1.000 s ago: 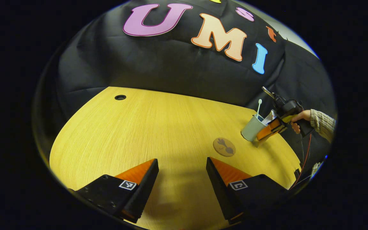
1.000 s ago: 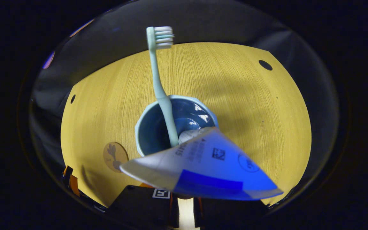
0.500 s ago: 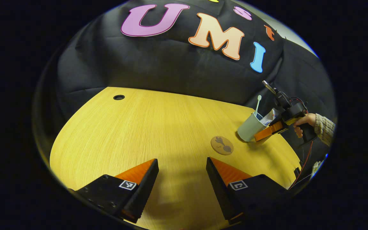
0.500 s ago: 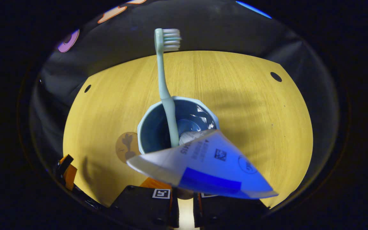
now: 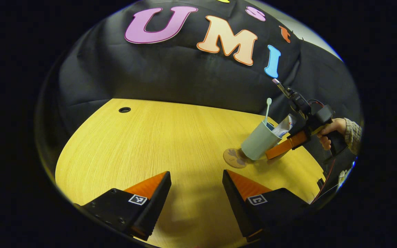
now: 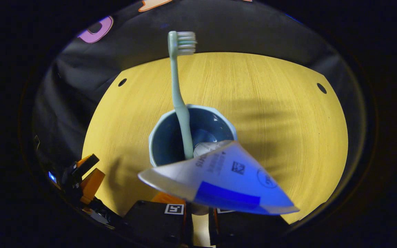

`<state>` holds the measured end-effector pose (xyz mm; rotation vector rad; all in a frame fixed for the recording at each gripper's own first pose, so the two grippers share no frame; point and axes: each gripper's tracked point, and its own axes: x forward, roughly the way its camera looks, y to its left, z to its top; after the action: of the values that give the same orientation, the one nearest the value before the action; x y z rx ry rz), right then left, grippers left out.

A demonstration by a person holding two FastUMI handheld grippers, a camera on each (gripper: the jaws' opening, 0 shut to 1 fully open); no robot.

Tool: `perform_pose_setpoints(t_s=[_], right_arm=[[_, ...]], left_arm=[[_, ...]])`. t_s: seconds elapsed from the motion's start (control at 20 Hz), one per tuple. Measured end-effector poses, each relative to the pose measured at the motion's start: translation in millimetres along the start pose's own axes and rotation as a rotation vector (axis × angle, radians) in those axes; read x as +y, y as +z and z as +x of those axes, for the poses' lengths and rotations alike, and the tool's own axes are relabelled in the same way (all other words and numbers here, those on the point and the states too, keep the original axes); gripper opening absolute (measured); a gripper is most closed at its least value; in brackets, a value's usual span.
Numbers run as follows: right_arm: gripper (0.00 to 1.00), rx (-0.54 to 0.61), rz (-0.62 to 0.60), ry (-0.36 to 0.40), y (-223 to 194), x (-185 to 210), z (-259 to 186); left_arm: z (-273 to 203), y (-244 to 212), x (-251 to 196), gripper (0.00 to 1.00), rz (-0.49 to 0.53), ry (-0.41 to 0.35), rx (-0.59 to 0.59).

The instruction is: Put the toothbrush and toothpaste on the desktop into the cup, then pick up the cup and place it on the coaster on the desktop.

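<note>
Only toothpaste [image 6: 226,179] shows small, unreadable print.

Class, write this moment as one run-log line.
right gripper: holds cup, tilted, over coaster | toothbrush, toothpaste: in cup | left gripper: open, empty

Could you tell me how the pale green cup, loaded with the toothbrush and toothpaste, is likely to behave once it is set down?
The pale green cup probably tips easily: the long mint toothbrush and the blue-and-white toothpaste tube stick far above its rim. It is carried tilted, so the contents may shift. Its glossy inside suggests a hard, possibly slippery wall.
</note>
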<state>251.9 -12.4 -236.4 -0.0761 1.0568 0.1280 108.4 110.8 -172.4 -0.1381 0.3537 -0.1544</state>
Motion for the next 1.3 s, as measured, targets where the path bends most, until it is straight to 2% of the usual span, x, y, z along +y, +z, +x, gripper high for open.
perform_pose_setpoints(t_s=[0.2, 0.75, 0.8, 1.25, 1.3], right_arm=[[0.16, 0.024, -0.022, 0.003, -1, 0, -4], [0.15, 0.090, -0.111, -0.076, -9, -19, -11], [0.20, 0.092, -0.111, -0.077, -8, -19, -8], [0.19, 0.098, -0.090, -0.077, -8, -12, -10], [0.23, 0.094, -0.090, -0.077, -7, -14, -10]], left_arm=[[-3, -4, 6, 0.89, -0.019, 0.014, 0.010], [-14, -12, 31, 0.89, -0.053, 0.075, 0.017], [-14, -11, 30, 0.89, -0.055, 0.074, 0.016], [-12, -14, 23, 0.89, -0.063, 0.057, 0.026], [-13, -14, 23, 0.89, -0.064, 0.056, 0.025]])
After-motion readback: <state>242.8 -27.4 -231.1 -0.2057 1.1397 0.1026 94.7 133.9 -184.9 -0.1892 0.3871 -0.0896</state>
